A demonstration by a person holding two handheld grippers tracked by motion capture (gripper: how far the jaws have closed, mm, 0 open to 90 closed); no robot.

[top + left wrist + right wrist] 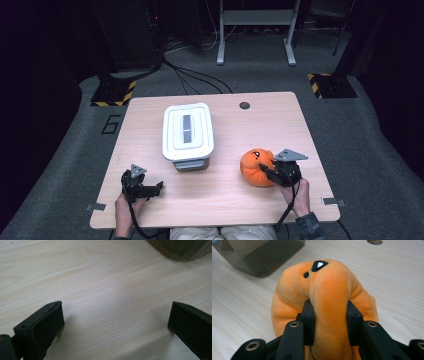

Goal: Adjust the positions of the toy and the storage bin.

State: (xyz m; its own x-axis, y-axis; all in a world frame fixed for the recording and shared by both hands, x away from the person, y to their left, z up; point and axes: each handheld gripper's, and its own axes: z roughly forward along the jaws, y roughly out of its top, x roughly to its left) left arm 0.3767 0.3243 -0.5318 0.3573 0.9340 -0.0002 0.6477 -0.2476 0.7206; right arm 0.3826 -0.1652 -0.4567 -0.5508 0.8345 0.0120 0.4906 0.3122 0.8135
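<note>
**High view: right tool pinches the orange plush toy on the counter**

High view shows a pale wooden counter (pixel 220 195) with a person's hands coming in from its near edge. The right tool (pixel 267 172) is clamped on an orange plush toy (pixel 254 167) that sits on the counter's right half, near the front. In the right gripper view, the two black jaws squeeze a fold of the toy (pixel 329 300) between them, and a small black-and-white mark shows on its top. The left tool (pixel 159 187) rests low over the front left of the counter, well apart from the toy; in the left gripper view its jaws stand wide apart over bare wood, with nothing between them. A white-lidded grey container (pixel 187 134) stands at the middle of the counter, between the two tools and farther back.
</note>
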